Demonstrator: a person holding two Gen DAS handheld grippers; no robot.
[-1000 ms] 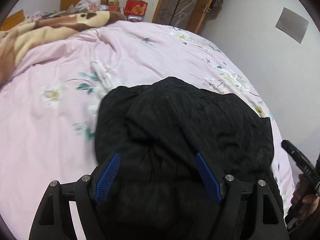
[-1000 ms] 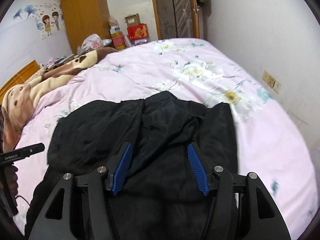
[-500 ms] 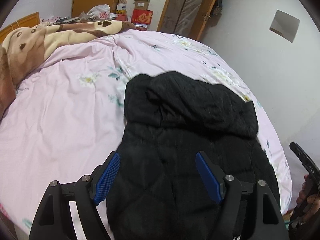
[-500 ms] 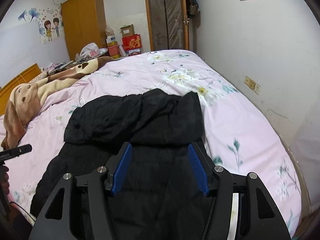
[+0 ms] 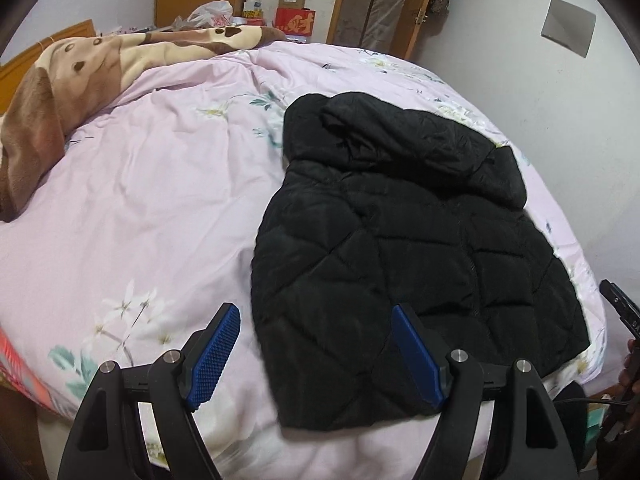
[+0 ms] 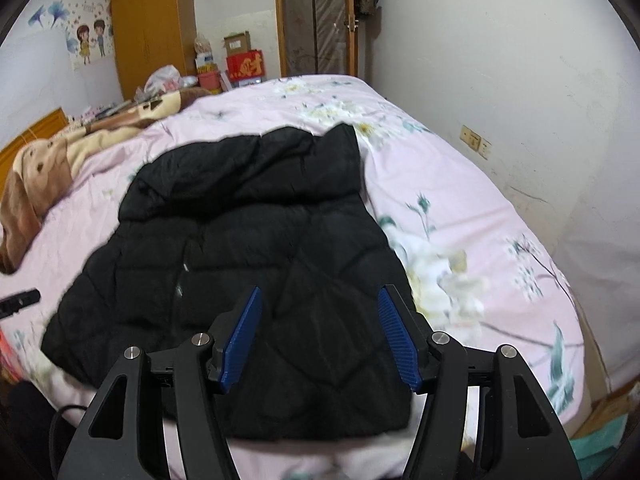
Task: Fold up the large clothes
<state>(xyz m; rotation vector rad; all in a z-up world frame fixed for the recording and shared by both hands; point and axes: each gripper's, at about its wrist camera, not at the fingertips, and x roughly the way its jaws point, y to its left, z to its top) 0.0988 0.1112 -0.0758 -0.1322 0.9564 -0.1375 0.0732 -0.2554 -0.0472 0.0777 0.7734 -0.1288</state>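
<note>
A black quilted jacket [image 5: 400, 232] lies flat on the pink floral bed cover [image 5: 160, 200], hood folded down at the far end and hem toward me. My left gripper [image 5: 316, 316] hovers open over the jacket's near left hem corner, gripping nothing. In the right wrist view the jacket [image 6: 248, 240] fills the middle. My right gripper [image 6: 320, 294] hangs above its near right hem; the jaws are opening and nothing is pinched between them. Each gripper's tip shows at the other view's edge: right gripper [image 5: 618, 304], left gripper [image 6: 20, 302].
A brown and cream blanket [image 5: 80, 80] is heaped at the bed's far left. Close along the bed's right side runs a white wall [image 6: 500, 80] with a socket [image 6: 476, 142]. Beyond the bed stand a wardrobe [image 6: 152, 32], boxes [image 6: 244, 64] and a door [image 6: 316, 20].
Both grippers have drawn back toward the bed's near edge, so the whole jacket and its hem now show. The right jaws stand slightly wider.
</note>
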